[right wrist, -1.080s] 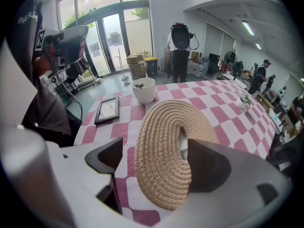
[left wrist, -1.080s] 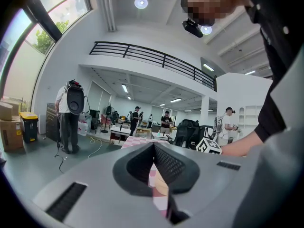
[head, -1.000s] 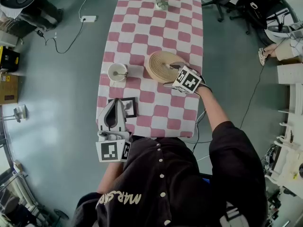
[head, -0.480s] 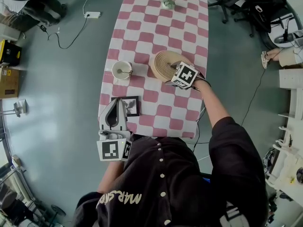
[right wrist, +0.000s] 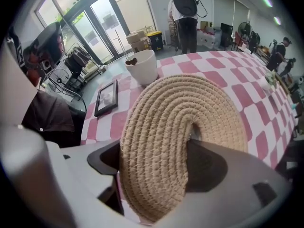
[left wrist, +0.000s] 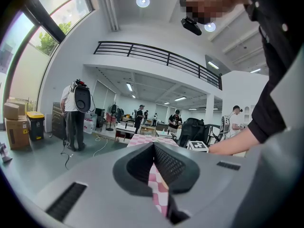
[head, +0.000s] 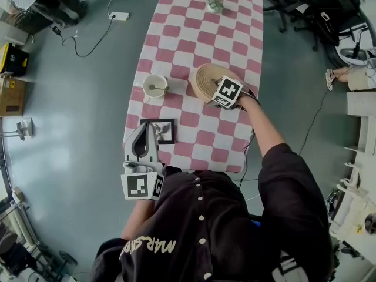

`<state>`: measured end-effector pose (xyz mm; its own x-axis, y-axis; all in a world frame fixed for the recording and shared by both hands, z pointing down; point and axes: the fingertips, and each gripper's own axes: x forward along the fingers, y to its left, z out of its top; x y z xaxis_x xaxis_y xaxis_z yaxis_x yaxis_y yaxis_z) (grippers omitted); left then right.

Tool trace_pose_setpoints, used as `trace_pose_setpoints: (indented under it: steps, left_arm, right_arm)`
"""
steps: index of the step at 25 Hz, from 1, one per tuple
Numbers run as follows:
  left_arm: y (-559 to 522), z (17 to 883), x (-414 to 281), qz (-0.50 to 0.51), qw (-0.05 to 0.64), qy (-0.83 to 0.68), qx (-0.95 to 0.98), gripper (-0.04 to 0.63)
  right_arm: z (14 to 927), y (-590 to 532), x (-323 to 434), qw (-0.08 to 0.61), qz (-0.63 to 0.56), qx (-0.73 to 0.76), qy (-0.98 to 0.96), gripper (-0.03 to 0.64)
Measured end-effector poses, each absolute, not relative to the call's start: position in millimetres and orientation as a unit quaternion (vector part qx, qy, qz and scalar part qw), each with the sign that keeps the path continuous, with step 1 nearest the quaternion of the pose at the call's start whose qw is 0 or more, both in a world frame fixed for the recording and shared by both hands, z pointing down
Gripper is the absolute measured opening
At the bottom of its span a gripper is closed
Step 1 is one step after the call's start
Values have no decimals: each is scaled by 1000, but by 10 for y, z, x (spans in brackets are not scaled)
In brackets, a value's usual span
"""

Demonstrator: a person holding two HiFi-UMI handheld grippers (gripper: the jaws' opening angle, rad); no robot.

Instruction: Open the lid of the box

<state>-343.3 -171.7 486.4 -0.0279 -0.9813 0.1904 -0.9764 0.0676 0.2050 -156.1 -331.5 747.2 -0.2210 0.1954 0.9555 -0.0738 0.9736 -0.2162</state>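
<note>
Resting the left tool [head: 144,129] closest to the body, at the near left corner of the worktop [head: 200,37], aimed roughly level along the pink-and-white checked cloth. Showing, in the left gripper view, its jaws brought together with nothing caught between them, only a strip of checked cloth visible past the pads. Passing a small dark picture frame [head: 160,131] lying flat on the cloth just beside that tool's tip.

Reaching farther in with the right tool [head: 218,90], tipped steeply downward over the near right side of the round woven box [head: 201,81] sitting about mid-worktop. Straddling the lid [right wrist: 180,113] in the right gripper view: one jaw pressing on the coiled top near its centre, the other hugging the outside of the rim, the lid's near edge filling the whole gap. Having just been closing, and now clamping on that lid with the jaws set wide. Placing the box directly under and ahead of this tool, touching both pads.

Finding a white cup [head: 155,87] to the left of the box, near it but apart. Spotting a small pale object [head: 215,5] at the worktop's far end, too small to identify. Ending beyond the worktop's far left corner at a power strip [head: 119,16] on the grey floor.
</note>
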Motion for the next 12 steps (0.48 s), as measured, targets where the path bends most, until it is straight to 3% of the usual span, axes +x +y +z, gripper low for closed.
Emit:
trace_pose_setpoints:
  steps: [12]
  left_arm:
    - [-1754,4770,-3350,-17,128,-709,694,8]
  right_arm:
    - [7138,-3435,-1526,586,97,22,-805,380]
